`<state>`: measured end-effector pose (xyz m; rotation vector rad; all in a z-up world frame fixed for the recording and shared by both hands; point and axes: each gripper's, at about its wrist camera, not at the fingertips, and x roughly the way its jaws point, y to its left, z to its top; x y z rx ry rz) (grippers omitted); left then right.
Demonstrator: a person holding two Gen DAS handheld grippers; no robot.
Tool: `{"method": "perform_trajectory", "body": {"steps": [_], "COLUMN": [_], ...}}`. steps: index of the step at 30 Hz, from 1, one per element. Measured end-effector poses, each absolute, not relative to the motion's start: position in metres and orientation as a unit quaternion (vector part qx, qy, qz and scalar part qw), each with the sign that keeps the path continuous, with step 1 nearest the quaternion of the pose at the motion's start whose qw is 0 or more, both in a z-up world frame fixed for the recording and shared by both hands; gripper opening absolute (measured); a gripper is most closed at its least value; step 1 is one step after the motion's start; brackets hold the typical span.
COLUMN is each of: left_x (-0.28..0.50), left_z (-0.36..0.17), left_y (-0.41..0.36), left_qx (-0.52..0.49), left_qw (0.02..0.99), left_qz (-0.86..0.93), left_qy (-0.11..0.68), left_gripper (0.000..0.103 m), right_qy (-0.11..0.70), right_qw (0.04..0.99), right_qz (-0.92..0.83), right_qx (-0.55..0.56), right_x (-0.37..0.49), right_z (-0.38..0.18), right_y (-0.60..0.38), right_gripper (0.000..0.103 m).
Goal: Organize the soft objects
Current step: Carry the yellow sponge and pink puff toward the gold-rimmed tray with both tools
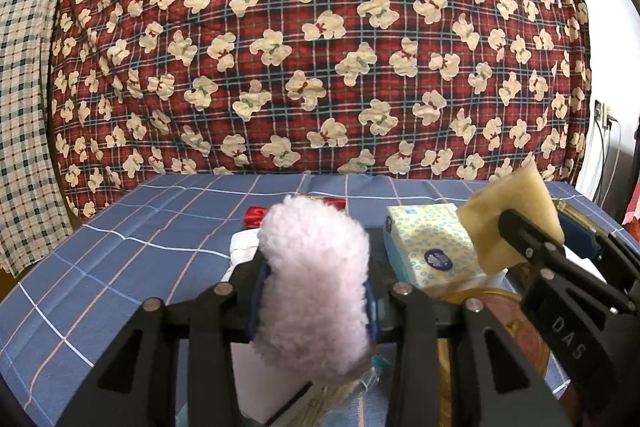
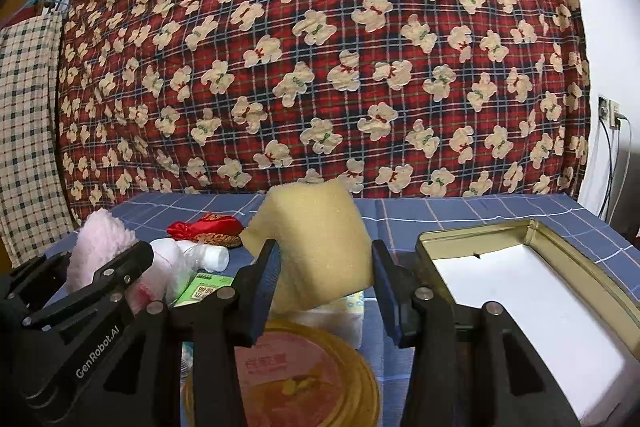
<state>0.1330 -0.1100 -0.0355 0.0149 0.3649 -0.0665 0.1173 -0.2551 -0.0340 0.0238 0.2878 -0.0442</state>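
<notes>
Pink and fluffy, a plush cloth (image 1: 316, 291) is clamped between the jaws of the left gripper (image 1: 314, 301), lifted above a table covered in a blue checked cloth (image 1: 132, 227). Its fleecy body bulges out above and below the pads. In the right wrist view the same pink cloth shows at the far left edge, sticking up from the left gripper's black frame.

To the right, the right gripper (image 2: 324, 283) pinches a pale yellow sponge (image 2: 316, 247), also held up off the table; its jaws stand narrow, pressing the foam from both sides so that it stands as a tilted block.

Below the two grippers lies a clutter of things. A blue-and-yellow tissue pack (image 1: 428, 247) sits just beside the sponge on its left in the left wrist view. A round gold tin lid with a pink label (image 2: 296, 375) lies near the cameras. A red satin pouch (image 2: 208, 229) rests further back on the table, with a white plastic-wrapped bundle (image 2: 188, 263) and a green packet (image 2: 204, 287) just in front of it. At the right stands an open rectangular metal tin (image 2: 536, 239) with a white lining.

Behind the table hangs a red tartan blanket printed with cream teddy bears (image 1: 320, 47).
</notes>
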Motion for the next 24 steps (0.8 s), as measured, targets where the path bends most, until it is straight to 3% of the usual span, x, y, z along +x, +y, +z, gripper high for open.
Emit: {"method": "perform_trajectory", "body": {"steps": [24], "left_x": [0.129], "left_z": [-0.036], "left_y": [-0.135], "left_qx": [0.012], "left_qw": [0.983], "left_qz": [-0.051], "left_qy": [0.177], "left_gripper": [0.037], "right_qy": [0.133], "right_qw": [0.989], "right_qz": [-0.05], "right_qx": [0.029], "right_x": [0.111], "right_z": [-0.033], "right_y": [-0.276], "right_gripper": [0.048]}}
